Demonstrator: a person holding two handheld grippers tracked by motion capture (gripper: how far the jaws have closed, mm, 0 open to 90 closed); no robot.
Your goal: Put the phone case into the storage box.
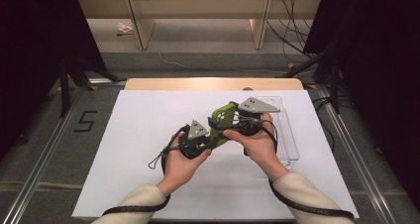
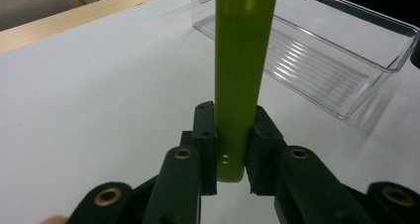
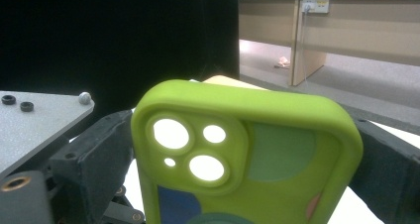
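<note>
On the white table (image 1: 148,184) we count one green phone case (image 1: 221,119) and one clear tray (image 1: 289,140) near the right edge. Our left gripper (image 2: 232,149) pinches the case's end; our right gripper (image 1: 233,127) spans its width, pressing contact unclear. Open room lies left.

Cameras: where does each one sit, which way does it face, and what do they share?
High view: above the person's side, looking forward and down on the table; forearms, both hands, both claws.
Left gripper view: on the left claw, looking along its jaws at the case edge and tray.
Right gripper view: on the right claw, facing the case's back.
Shared: the green case.
</note>
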